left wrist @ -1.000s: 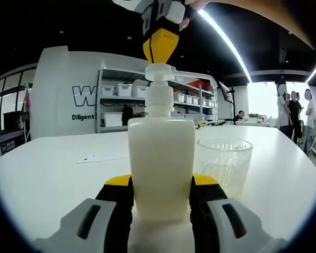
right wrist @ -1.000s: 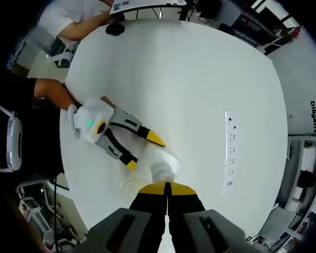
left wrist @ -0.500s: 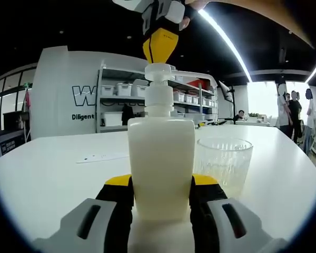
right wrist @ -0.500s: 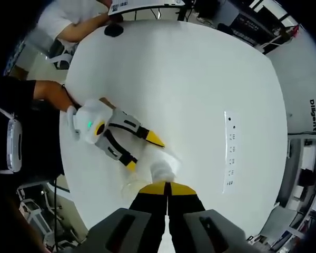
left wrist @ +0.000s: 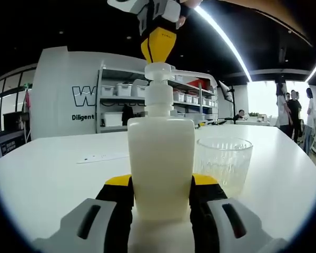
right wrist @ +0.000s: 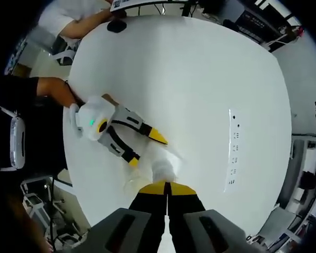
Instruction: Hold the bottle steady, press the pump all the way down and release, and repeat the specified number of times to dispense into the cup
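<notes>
A cream pump bottle (left wrist: 161, 158) stands upright on the white table (left wrist: 52, 174), with my left gripper (left wrist: 161, 182) shut on its lower body. My right gripper (left wrist: 158, 45) comes down from above, its yellow tips together on the white pump head (left wrist: 159, 68). A clear glass cup (left wrist: 223, 164) stands just right of the bottle, under the spout. Seen from above in the right gripper view, my right gripper (right wrist: 167, 185) is shut over the pump head (right wrist: 163, 168), and the left gripper (right wrist: 118, 134) reaches in from the left.
A white power strip (right wrist: 233, 153) lies on the table to the right. A person's arm (right wrist: 52, 89) holds the left gripper at the table's edge. A paper sheet (left wrist: 102, 157) lies behind the bottle. Shelves (left wrist: 121, 100) and several people (left wrist: 295, 113) stand far off.
The right gripper has lifted slightly, and the pump head has risen a little with it. The bottle, the cup and the left gripper have stayed put.
</notes>
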Motion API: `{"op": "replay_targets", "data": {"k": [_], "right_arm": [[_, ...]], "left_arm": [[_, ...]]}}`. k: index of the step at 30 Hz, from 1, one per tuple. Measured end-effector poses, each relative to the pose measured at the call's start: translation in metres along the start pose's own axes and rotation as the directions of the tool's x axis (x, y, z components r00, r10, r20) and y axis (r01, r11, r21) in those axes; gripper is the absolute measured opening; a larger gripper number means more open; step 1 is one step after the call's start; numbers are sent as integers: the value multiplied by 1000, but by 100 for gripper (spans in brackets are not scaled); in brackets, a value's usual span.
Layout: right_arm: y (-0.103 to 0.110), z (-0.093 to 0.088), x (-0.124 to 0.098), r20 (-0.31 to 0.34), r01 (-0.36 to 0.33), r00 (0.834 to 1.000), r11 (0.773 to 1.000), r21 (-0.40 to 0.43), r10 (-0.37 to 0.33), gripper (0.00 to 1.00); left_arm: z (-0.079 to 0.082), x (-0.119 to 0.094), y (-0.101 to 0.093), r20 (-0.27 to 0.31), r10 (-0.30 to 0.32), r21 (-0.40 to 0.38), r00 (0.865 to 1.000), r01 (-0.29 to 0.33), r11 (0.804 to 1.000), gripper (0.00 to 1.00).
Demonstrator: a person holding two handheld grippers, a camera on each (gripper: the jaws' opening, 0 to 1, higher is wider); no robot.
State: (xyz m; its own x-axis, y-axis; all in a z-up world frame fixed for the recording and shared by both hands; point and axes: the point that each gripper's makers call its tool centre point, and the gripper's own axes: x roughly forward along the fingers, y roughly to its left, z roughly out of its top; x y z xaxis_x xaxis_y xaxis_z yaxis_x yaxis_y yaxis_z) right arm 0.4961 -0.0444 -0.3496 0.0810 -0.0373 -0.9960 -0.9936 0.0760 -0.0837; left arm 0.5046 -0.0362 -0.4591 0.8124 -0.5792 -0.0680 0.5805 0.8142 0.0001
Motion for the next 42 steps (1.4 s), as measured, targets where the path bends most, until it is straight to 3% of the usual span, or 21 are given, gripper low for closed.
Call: {"op": "replay_targets", "data": {"k": [2, 23, 30, 42], "right_arm": [[1, 0, -3, 10, 11, 1000, 999, -38, -11, 0], [0, 0, -13, 116, 58, 992, 997, -58, -51, 0], [2, 1, -16, 85, 76, 994, 990, -120, -66, 0], [2, -3, -17, 39, 57, 998, 987, -149, -51, 0]], "left_arm": [[0, 2, 1, 2, -2, 1, 1000, 2, 1000, 40], [2, 1, 2, 0, -4, 9, 1000, 4, 1000, 40], [2, 1, 2, -3, -7, 9, 1000, 7, 1000, 40], [1, -3, -1, -6, -4, 15, 1000, 4, 1000, 40]]}}
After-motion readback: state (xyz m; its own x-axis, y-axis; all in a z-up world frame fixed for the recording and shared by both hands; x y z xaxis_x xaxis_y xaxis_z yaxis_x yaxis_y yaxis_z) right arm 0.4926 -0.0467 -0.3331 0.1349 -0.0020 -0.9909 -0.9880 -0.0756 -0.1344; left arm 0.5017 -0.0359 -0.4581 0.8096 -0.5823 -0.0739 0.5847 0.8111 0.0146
